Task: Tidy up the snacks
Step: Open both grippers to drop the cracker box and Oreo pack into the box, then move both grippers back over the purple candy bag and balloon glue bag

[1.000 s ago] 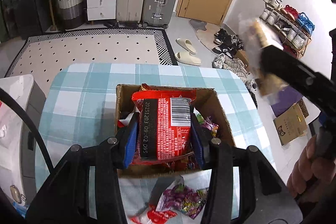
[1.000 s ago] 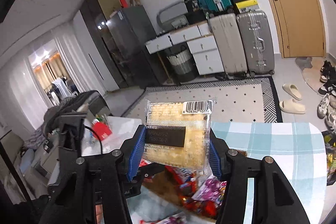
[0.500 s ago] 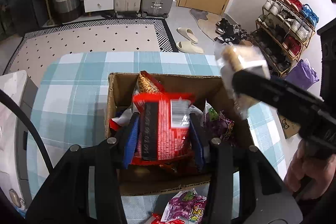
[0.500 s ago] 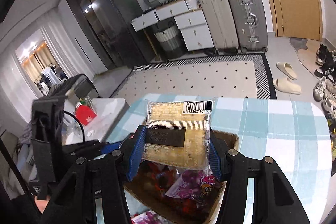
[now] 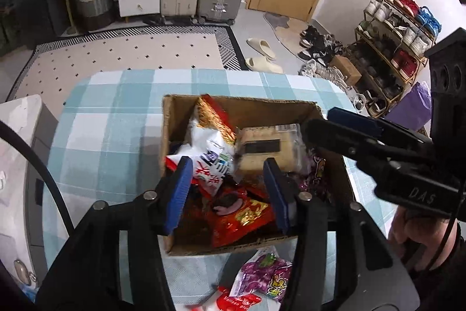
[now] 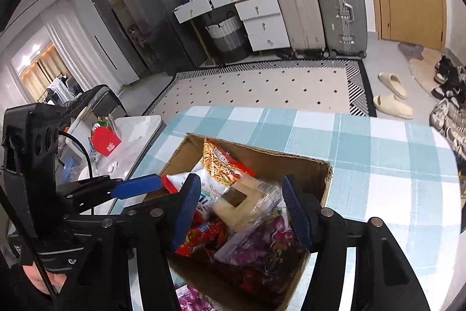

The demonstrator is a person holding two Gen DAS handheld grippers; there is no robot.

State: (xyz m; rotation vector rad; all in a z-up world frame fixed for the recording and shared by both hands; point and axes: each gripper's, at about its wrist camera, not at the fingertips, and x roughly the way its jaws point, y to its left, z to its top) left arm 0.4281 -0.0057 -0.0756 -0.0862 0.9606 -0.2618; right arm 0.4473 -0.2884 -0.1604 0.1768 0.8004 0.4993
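Note:
A cardboard box [image 5: 171,121] [image 6: 320,174] full of snack packets stands on the blue-checked table. My left gripper [image 5: 228,185] is open and empty above the box's near side. My right gripper [image 6: 238,209] is open and empty over the box; it also shows in the left wrist view [image 5: 349,121]. A pale yellow cracker packet [image 5: 266,146] [image 6: 241,204] lies on top of the snacks, beside a white and red packet [image 5: 209,162]. A red packet [image 5: 244,217] lies in the box below my left gripper.
A purple candy packet [image 5: 266,276] and a red packet [image 5: 233,300] lie on the table in front of the box. A white side table [image 6: 137,130] with clutter stands left of the table. Suitcases, drawers and a shoe rack line the room beyond.
Both grippers opened. The red packet dropped from my left gripper into the box. The yellow cracker packet dropped from my right gripper onto the snacks. Both grippers moved closer over the box.

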